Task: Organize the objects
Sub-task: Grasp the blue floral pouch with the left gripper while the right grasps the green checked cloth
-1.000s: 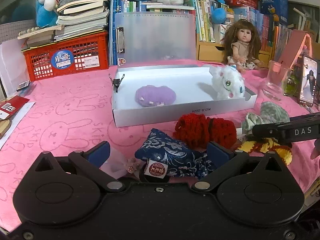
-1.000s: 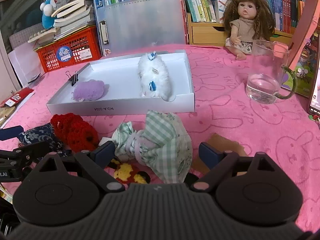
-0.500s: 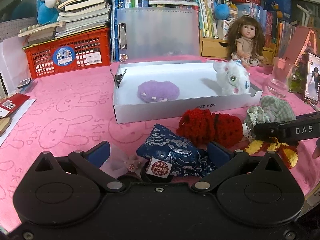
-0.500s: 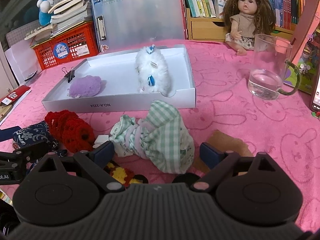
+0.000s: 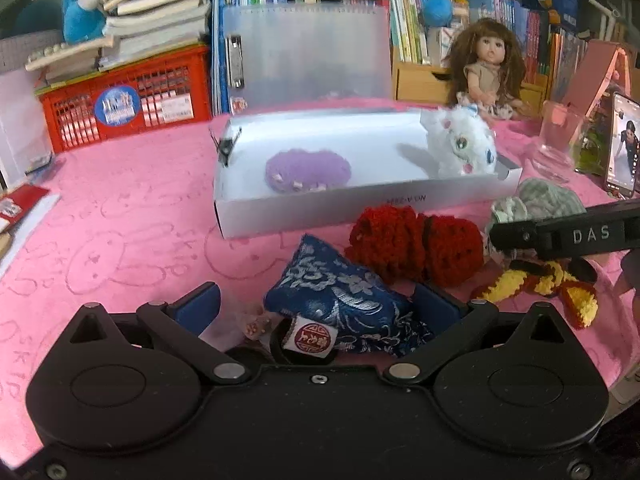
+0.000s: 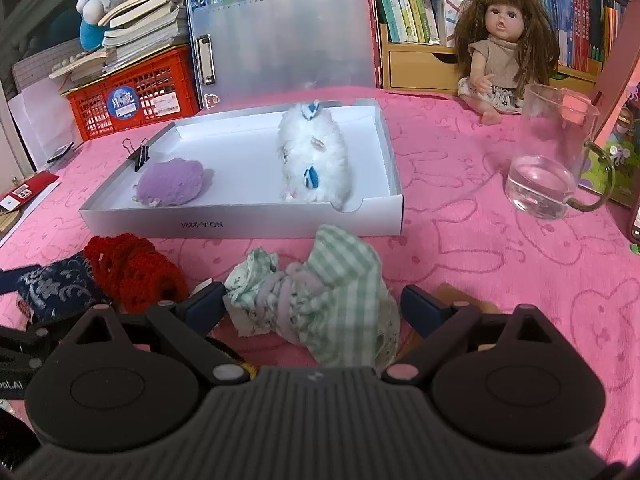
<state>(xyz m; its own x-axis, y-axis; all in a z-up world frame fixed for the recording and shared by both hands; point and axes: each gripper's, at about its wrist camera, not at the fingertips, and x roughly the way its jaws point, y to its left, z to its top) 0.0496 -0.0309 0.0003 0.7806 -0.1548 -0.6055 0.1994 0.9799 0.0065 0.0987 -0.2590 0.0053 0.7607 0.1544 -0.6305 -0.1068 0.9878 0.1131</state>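
Observation:
A white tray (image 5: 360, 212) on the pink cloth holds a purple fuzzy toy (image 5: 308, 170) and a white plush cat (image 5: 460, 148). My left gripper (image 5: 316, 308) is open around a blue brocade pouch (image 5: 340, 300), which has risen between the fingers. A red crochet piece (image 5: 412, 244) and a yellow-red knit piece (image 5: 536, 284) lie in front of the tray. My right gripper (image 6: 312, 304) is open around a green checked cloth bundle (image 6: 328, 292). The tray (image 6: 240, 224), purple toy (image 6: 170, 182) and cat (image 6: 316, 160) also show in the right wrist view.
A glass mug with water (image 6: 548, 160) stands right of the tray. A doll (image 6: 504, 40) sits at the back right. A red crate (image 5: 124, 100) with books, a translucent folder (image 5: 308, 48) and bookshelves line the back. A phone (image 5: 622, 148) leans at the right.
Both grippers have moved a little forward towards the tray. The blue pouch now stands higher between the left fingers. The green bundle sits deeper between the right fingers.

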